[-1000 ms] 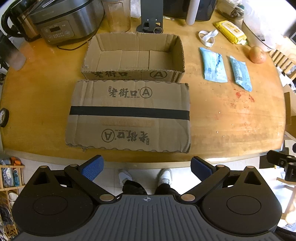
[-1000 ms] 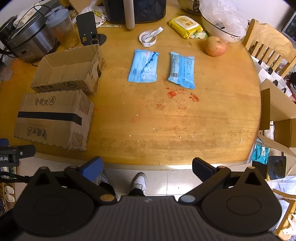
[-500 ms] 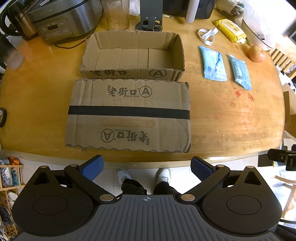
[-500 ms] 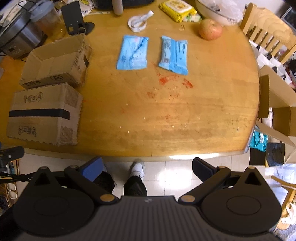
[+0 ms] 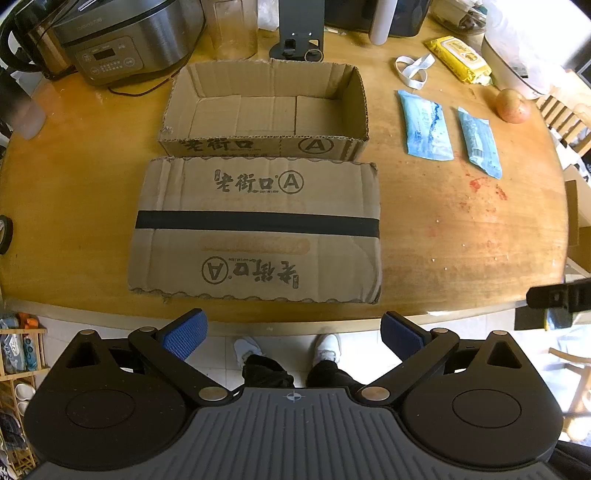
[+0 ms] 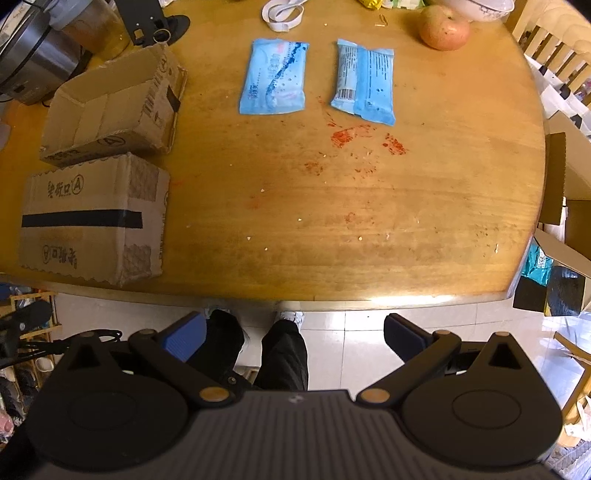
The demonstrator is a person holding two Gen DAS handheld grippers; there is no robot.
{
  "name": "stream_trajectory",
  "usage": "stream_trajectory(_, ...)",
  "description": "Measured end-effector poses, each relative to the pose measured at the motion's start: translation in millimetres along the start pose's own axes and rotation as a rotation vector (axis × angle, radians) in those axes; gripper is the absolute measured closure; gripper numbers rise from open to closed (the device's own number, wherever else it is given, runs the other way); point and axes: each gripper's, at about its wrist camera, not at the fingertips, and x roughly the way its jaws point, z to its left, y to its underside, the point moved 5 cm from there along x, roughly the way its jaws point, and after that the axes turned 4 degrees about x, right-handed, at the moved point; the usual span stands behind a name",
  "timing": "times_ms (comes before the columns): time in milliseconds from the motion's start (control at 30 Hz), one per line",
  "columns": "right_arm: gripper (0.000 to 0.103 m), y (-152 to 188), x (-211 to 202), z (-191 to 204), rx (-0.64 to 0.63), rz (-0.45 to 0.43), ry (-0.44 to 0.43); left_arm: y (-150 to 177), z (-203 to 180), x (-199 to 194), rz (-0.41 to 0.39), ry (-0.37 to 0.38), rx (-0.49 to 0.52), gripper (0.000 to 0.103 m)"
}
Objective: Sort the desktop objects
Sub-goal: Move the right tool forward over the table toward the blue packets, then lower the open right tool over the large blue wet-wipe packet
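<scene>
Across the round wooden tabletop (image 5: 461, 236), largest first: a closed brown cardboard box with a black tape stripe (image 5: 258, 225) sits at the near edge, and an open, empty brown cardboard box (image 5: 266, 110) stands just behind it. To their right lie two flat light-blue plastic packets, the left packet (image 6: 274, 76) printed with a dark blue pattern, the right packet (image 6: 364, 85) showing a barcode, side by side and apart. Only the left view shows the silver rice cooker (image 5: 125, 37) whole and the yellow wipes pack (image 5: 458, 59); the right view shows the reddish apple (image 6: 443, 27) closer. Both the left hand-held gripper (image 5: 293, 328) and right hand-held gripper (image 6: 295, 332) hang spread wide over the floor, holding nothing.
</scene>
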Motion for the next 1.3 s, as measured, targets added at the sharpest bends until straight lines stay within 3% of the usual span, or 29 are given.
stream_trajectory(500, 0.000, -11.1, 16.1, 18.9, 0.018, 0.028, -0.040, 6.1, 6.3, -1.7, 0.003, 0.001, 0.007, 0.000)
stream_trajectory(1300, 0.000, -62.5, 19.2, 47.1, -0.016, -0.048, -0.001, 8.8, 15.8, -0.5, 0.012, 0.002, -0.006, 0.000)
